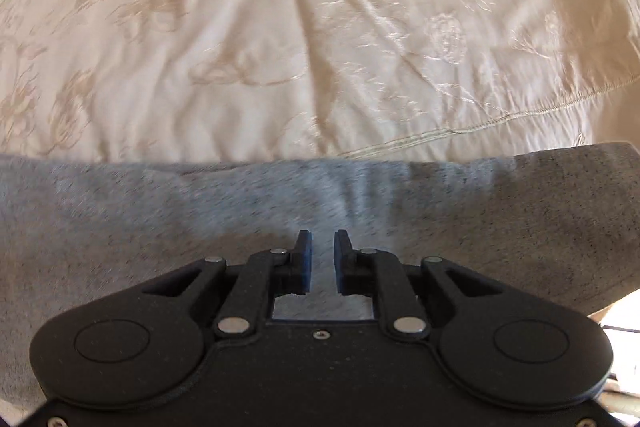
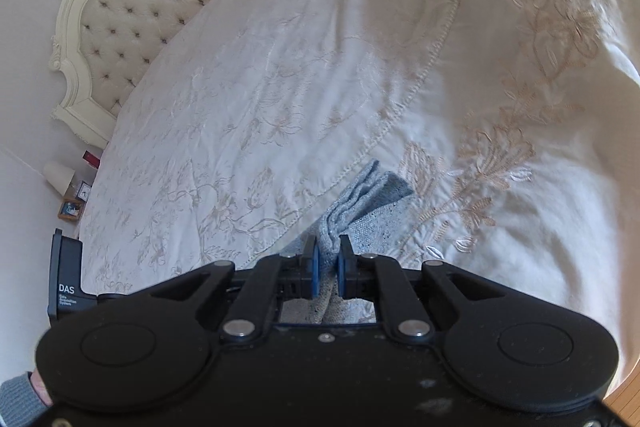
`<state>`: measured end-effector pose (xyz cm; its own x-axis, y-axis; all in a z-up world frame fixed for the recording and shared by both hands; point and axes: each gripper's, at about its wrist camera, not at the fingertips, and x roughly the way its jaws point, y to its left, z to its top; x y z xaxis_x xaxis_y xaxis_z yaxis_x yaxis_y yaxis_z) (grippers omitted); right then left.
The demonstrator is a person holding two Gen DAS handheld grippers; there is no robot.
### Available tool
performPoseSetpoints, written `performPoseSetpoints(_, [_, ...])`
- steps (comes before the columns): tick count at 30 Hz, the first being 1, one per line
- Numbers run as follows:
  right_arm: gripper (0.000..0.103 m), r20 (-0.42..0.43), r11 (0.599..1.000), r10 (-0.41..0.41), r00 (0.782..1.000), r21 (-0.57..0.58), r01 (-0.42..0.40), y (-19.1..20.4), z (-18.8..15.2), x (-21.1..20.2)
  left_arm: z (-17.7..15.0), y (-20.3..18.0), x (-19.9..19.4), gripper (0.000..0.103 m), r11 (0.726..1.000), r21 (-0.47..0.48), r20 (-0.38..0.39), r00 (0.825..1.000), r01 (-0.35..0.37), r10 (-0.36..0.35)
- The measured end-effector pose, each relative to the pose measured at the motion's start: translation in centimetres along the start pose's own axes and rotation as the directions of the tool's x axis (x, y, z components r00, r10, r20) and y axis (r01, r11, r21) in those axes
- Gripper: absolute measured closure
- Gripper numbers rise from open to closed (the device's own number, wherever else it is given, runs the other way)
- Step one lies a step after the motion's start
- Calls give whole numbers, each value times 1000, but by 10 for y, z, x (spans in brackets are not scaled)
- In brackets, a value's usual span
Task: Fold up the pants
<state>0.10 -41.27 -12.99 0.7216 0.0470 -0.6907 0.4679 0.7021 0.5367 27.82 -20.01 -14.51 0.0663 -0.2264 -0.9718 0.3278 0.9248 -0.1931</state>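
Observation:
The grey pants (image 1: 280, 211) lie spread across the near part of the bed in the left wrist view. My left gripper (image 1: 323, 241) hovers close over them with a narrow gap between its fingers and nothing in it. In the right wrist view my right gripper (image 2: 328, 247) is shut on a bunched, layered edge of the pants (image 2: 360, 199), lifted above the bedspread; the folded layers stick out past the fingertips.
A cream embroidered bedspread (image 1: 320, 27) covers the bed, also in the right wrist view (image 2: 360, 67). A tufted cream headboard (image 2: 132, 7) stands at the upper left. A nightstand with small items (image 2: 72, 195) is at the left. A black DAS device (image 2: 66, 287) sits at the lower left.

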Motion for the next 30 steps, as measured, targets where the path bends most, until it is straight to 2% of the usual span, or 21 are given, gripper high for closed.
performPoseSetpoints(4, [93,23,986,18,1000,-168,-14,77,-5,-11,-31,70,-16,84,999,-51,-11,1000,17,-17])
performPoseSetpoints(8, [93,-2,925,90,996,-369,-85,172,-31,-17,-54,125,-31,84,997,-71,-12,1000,7,-8])
performPoseSetpoints(11, [93,-61,849,149,987,-504,-159,244,-72,-9,-69,170,-44,84,995,-101,0,1000,-20,20])
performPoseSetpoints(15, [93,-182,760,173,968,-601,-248,314,-153,39,-84,220,-53,84,986,-159,-2,998,-56,56])
performPoseSetpoints(18, [93,-264,678,109,958,-686,-266,344,-221,86,-94,252,-59,84,980,-181,-9,996,-86,85])
performPoseSetpoints(21, [88,-325,645,35,945,-715,-269,356,-267,118,-99,271,-67,84,977,-197,-2,996,-84,86])
performPoseSetpoints(22, [82,-346,640,24,938,-715,-280,359,-273,123,-100,276,-70,84,976,-202,3,997,-77,80])
performPoseSetpoints(24, [81,-380,613,42,924,-721,-325,363,-277,119,-99,283,-78,84,977,-203,13,998,-65,69])
performPoseSetpoints(28, [77,-424,531,171,889,-720,-446,365,-275,80,-83,272,-82,84,983,-185,46,998,-23,32])
performPoseSetpoints(29, [76,-412,525,193,890,-723,-449,362,-269,70,-78,266,-83,84,985,-172,56,998,-10,20])
performPoseSetpoints(30, [76,-374,541,206,904,-727,-424,357,-259,60,-72,259,-84,84,987,-161,66,998,2,9])
